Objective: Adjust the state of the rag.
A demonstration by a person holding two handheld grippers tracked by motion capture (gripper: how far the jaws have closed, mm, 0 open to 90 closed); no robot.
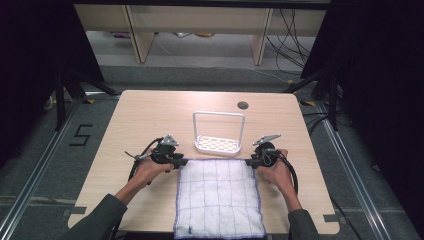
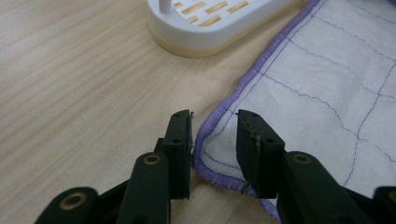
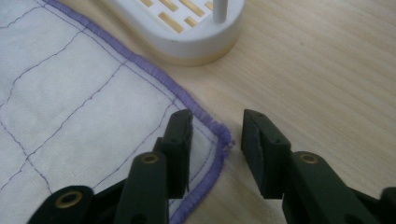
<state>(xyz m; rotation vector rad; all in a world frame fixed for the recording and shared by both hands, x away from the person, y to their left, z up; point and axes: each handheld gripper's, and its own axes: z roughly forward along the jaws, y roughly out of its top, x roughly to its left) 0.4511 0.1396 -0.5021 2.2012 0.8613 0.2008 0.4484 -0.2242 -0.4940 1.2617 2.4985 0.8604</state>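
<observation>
The left gripper [image 1: 176, 161] is sitting at the far left corner of the white cloth [image 1: 219, 197], its two black jaws standing parted with a clear gap. In the left gripper view the gripper [image 2: 215, 135] is straddling that corner: the purple-stitched hem is lying between the jaws, and neither pad is pressing on it. The right gripper [image 1: 250, 161] is doing the same at the far right corner. In the right gripper view the gripper [image 3: 217, 137] has its jaws apart around the frayed corner tip of the cloth [image 3: 84, 116], one jaw over the fabric and the other over bare wood, so nothing is gripped.

The cloth, quilted with thin purple grid lines, is lying flat on the near middle of the table [image 1: 145, 120], its near edge hanging over the table's front. Just beyond its far edge a white rack [image 1: 218, 142] with a slotted base and a tall wire hoop is standing upright, close to the cloth but apart from it.

The table is light wood with a round cable hole [image 1: 243, 105] near its far edge. Around it, grey floor [image 1: 40, 150] is showing, with black stands at both sides and pale wooden furniture legs [image 1: 140, 35] and cables [image 1: 290, 40] behind.
</observation>
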